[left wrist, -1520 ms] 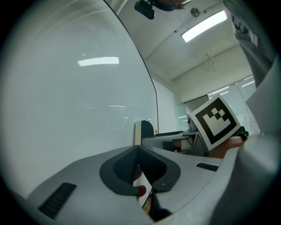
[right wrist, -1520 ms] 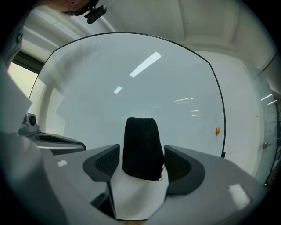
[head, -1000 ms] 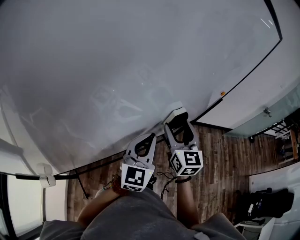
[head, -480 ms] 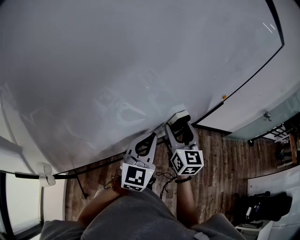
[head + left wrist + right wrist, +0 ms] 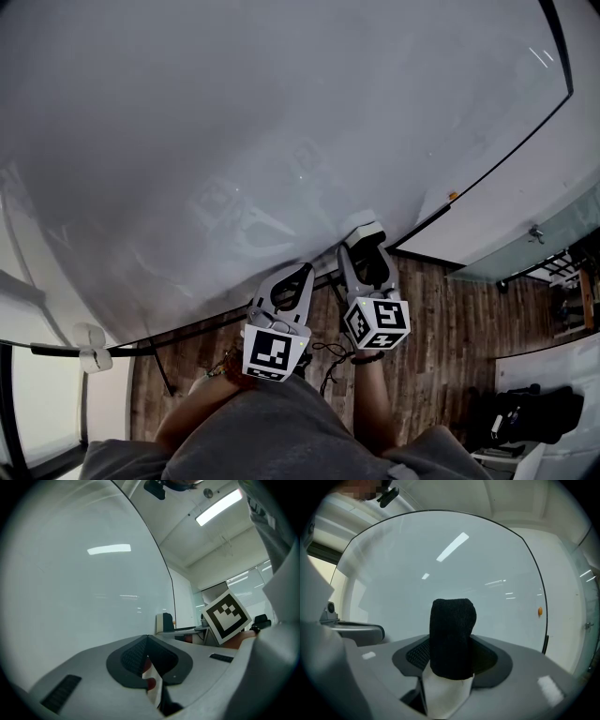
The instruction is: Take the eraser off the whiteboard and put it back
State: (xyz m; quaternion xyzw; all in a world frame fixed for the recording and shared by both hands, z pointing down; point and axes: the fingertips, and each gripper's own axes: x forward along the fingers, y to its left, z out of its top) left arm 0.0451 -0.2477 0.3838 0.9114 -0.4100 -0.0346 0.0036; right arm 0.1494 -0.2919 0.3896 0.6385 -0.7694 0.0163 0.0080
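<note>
R gripper (image 5: 364, 247) is level at the whiteboard (image 5: 281, 112). Its fingers have just been closing and now pinch the eraser (image 5: 451, 641) by both sides. Eraser sits on the board near its lower edge, black felt end toward the board, white plastic body back betw. the fingers. L gripper (image 5: 146, 641) hangs beside it, fingers pressed together, nothing in them. Eraser looks light, w/ a stiff body and soft felt that would likely squash and slip. So the grip belongs on the hard white flanks, approx. where it is now. Prob. magnet-held: expect a small tug on pull-off, so pull straight, no twist.
</note>
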